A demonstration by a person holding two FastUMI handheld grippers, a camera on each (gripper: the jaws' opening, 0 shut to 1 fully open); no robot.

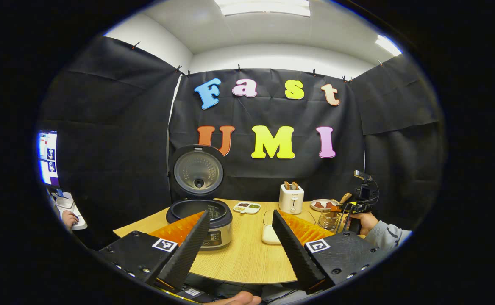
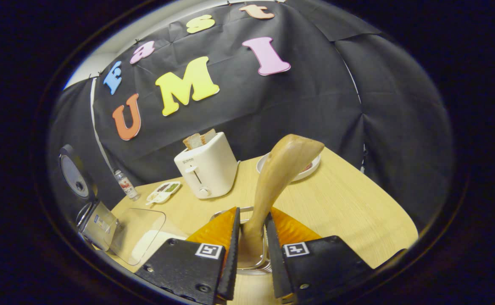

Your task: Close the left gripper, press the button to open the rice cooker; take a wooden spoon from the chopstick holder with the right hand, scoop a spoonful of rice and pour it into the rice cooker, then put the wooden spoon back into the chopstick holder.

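Right gripper flanking the wooden spoon in the chopstick holder.
Fingers just beside the spoon's handle on either side, contact not clear, so grip cannot be told; spoon tilted, bowl end up, holder near the tabletop's right edge. Left gripper spread open above the near edge, holding nothing. Rice cooker by the left edge, lid raised; glass rice container between cooker and holder; toaster toward the back edge.

Rice cooker: one
Toaster: one
Bread slices: two
Wooden spoon: one
Bottle: one
Plate: one
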